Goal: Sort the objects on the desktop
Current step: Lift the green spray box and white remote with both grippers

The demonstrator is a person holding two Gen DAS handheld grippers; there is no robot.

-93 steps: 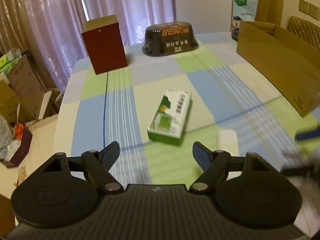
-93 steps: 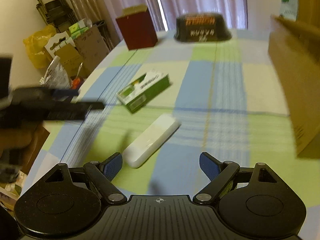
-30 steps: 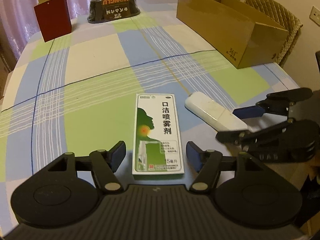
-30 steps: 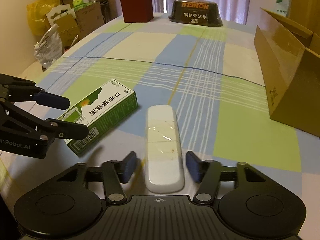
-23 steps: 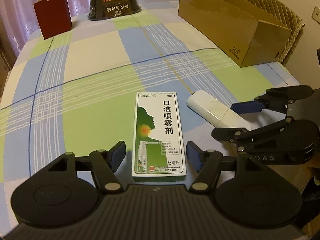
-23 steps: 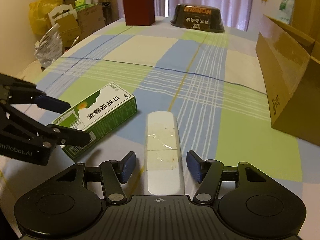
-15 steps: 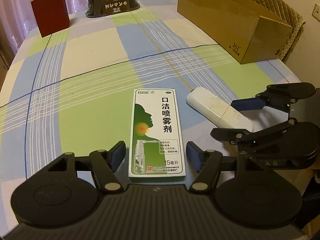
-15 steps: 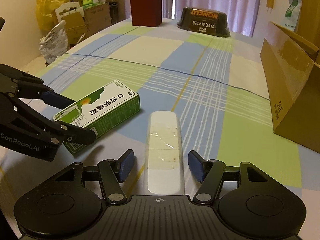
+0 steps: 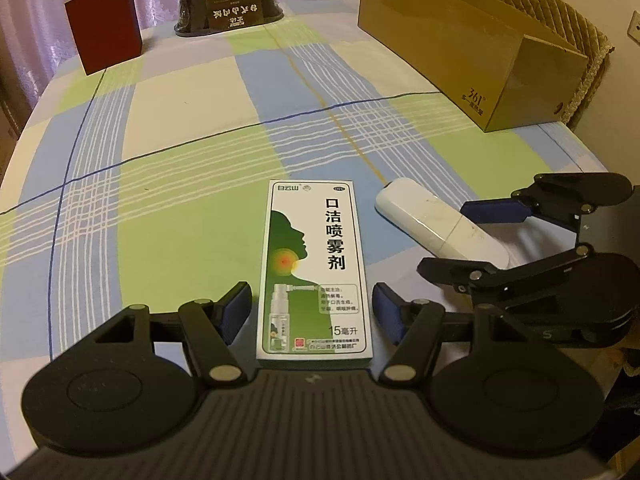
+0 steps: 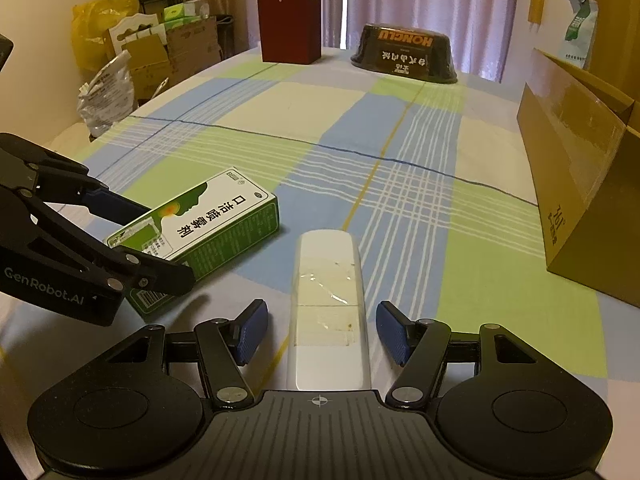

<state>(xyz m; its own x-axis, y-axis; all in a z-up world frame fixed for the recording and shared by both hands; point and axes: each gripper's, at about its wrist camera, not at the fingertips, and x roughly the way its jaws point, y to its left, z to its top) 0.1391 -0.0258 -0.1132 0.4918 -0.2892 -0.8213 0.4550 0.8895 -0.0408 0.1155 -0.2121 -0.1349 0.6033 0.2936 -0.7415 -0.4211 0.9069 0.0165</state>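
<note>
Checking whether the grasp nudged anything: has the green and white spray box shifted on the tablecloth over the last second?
No. The spray box keeps its far end just short of the tablecloth's pale stripe band.

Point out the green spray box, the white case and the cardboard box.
green spray box (image 9: 316, 264), left wrist view, middle of its printed top face.
white case (image 10: 329, 308), right wrist view, taped middle of its top.
cardboard box (image 9: 452, 52), left wrist view, its long outer side wall.

A green-and-white spray box (image 9: 314, 272) lies flat, label up, on the checked cloth between my left fingers, and just to its right a white oblong case (image 10: 329, 308), patched with clear tape, lies flat between my right fingers, angled away from the box.
</note>
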